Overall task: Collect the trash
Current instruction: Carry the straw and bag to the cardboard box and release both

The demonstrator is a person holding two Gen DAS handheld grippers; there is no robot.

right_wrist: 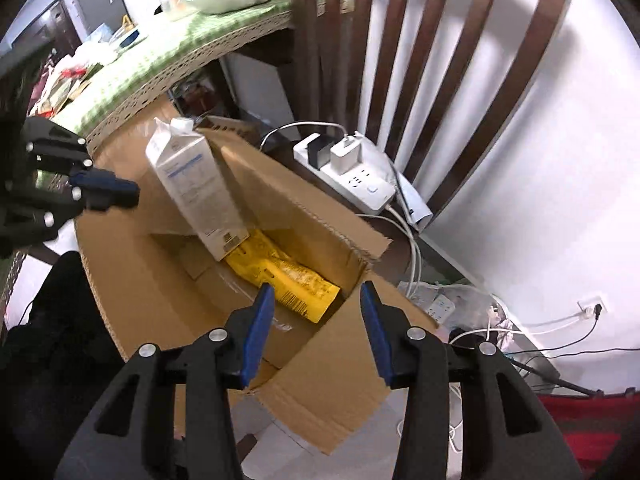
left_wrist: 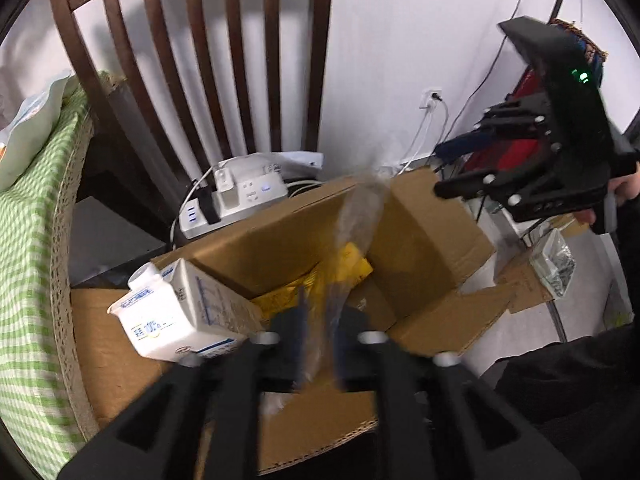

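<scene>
Left hand-held gripper point(left_wrist: 320, 340): it points steeply down over an open cardboard box point(left_wrist: 424, 232). The jaws stand slightly apart. A blurred clear plastic wrapper point(left_wrist: 360, 216) runs from between the fingertips out over the box; whether the pads still press on it cannot be told, because this area is smeared.

To the left of this hand-held gripper, a bench edge covered with a green checked cloth point(left_wrist: 28, 248) carries a pale bag point(left_wrist: 32, 120). Just ahead and to the left, a white milk carton point(left_wrist: 180, 312) leans tilted at the box's left side, its base lower in the box and its capped top raised over the flap. Directly ahead, at the bottom of the box, lies a yellow packet point(left_wrist: 352, 268). Beyond the box a white power strip point(left_wrist: 240, 196) with plugged chargers sits on the seat of a dark wooden chair point(left_wrist: 236, 60). To the right, the other hand-held gripper hangs above the box's right flap, held by a hand point(left_wrist: 624, 196).

Right hand-held gripper point(right_wrist: 318, 312): it points steeply down at the near corner of the same box point(right_wrist: 320, 384). The blue-padded jaws are apart and nothing is between them. At its far left, the left hand-held gripper point(right_wrist: 108, 192) is seen side-on. Ahead and left, the carton point(right_wrist: 192, 184) leans against the box wall. Immediately ahead of the fingertips lies the yellow packet point(right_wrist: 284, 276). Ahead and right sits the power strip point(right_wrist: 352, 176), with white cables point(right_wrist: 412, 248) trailing to the floor.
</scene>
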